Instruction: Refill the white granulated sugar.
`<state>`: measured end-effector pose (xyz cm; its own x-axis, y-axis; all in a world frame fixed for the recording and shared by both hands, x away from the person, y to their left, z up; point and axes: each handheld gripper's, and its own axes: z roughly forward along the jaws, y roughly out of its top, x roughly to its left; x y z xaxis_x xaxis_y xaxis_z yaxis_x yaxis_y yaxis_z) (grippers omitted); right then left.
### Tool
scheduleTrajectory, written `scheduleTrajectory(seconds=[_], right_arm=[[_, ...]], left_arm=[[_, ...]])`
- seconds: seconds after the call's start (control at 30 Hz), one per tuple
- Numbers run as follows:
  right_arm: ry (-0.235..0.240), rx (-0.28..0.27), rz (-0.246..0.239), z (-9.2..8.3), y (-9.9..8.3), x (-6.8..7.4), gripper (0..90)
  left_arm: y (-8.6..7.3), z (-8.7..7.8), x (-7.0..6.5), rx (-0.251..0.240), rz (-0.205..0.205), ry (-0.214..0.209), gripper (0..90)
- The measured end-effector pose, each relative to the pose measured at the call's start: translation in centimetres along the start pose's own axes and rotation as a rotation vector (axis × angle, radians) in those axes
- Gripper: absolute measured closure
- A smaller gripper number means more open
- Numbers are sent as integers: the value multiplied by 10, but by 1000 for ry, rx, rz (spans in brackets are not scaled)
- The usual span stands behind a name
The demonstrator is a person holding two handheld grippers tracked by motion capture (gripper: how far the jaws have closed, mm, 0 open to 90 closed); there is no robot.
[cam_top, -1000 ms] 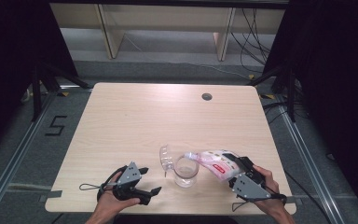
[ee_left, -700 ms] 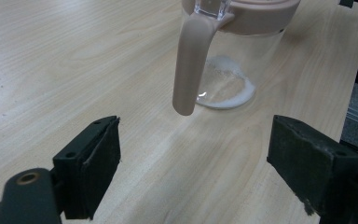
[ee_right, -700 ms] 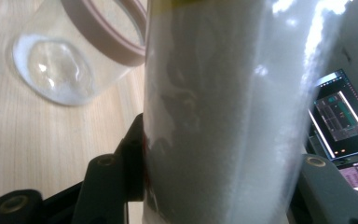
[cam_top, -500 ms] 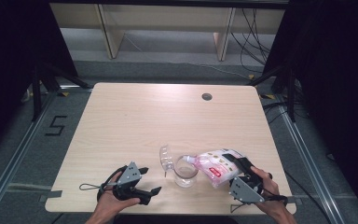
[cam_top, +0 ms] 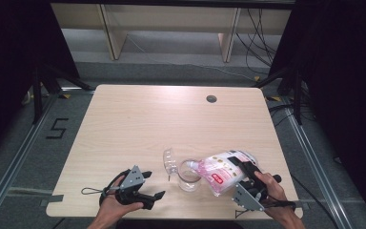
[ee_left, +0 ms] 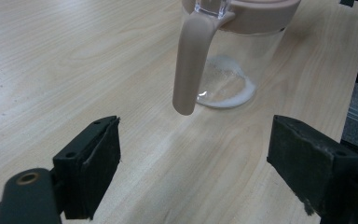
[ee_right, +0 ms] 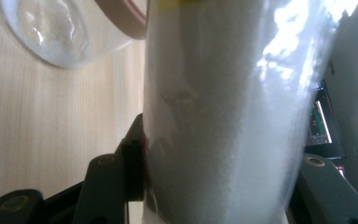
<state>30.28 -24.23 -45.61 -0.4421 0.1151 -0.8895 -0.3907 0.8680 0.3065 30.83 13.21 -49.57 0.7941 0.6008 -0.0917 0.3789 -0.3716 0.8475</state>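
Note:
A clear jar with a beige-pink rim stands near the table's front edge, its clear flip lid hanging open to the left. In the left gripper view the jar has a beige handle and a thin layer of white powder on its bottom. My right gripper is shut on a plastic bag of white granules, tipped with its mouth over the jar's rim. The bag sits between that gripper's jaws, with the jar beyond. My left gripper rests open left of the jar, its jaws wide with nothing between them.
The light wooden table has a round cable hole near its far edge. Metal rails run along the floor beside the table, and a shelf frame stands behind it.
The bag has tipped further, so its mouth now reaches over the jar's rim. The right gripper has turned with it. The left gripper has kept still.

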Motion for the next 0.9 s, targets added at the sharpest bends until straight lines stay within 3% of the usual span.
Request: scheduleTrajectory(seconds=[0.03,0.07,0.13,0.17,0.23,0.27,0.3,0.33,0.37,0.4,0.43,0.47,0.57,0.63,0.67,0.77,0.8,0.9], right_arm=[[0,0,0,0,0,0,500],[-1,6,-65,0,2,-3,500],[0,6,-72,0,2,-3,501],[0,16,-33,0,2,1,501],[2,25,-27,0,2,2,501],[-4,15,-87,1,3,-1,501],[-9,23,-111,1,3,-2,502],[-9,23,-111,1,3,-2,502],[-7,28,-61,1,2,2,502],[-8,36,-68,0,3,2,502],[-10,20,-123,1,4,-2,503],[-27,51,-125,0,4,1,503],[-24,51,-141,0,5,-1,503],[-16,54,-114,0,5,1,504],[-26,51,-189,0,7,-4,504],[-26,55,-189,1,7,-3,504],[-27,69,-160,1,6,0,504],[-24,66,-202,2,8,-3,505]], left_arm=[[0,0,0,0,0,0,167],[0,0,0,-1,0,1,166],[0,0,0,-2,0,1,166],[0,0,0,-2,0,-3,166],[0,0,0,-3,-2,-1,166],[0,0,0,-4,-4,1,166],[0,0,0,-5,-5,0,166],[0,0,0,-5,-5,0,166],[0,0,0,-4,-3,-1,166],[0,0,0,-3,-5,0,166],[0,0,0,-3,-4,2,166],[0,0,0,2,4,5,166],[0,0,0,-1,0,3,166],[0,0,0,-2,-3,1,166],[0,0,0,-5,-4,3,166],[0,0,0,-3,-4,2,166],[0,0,0,-4,-3,2,166],[0,0,0,-4,-4,2,166]])
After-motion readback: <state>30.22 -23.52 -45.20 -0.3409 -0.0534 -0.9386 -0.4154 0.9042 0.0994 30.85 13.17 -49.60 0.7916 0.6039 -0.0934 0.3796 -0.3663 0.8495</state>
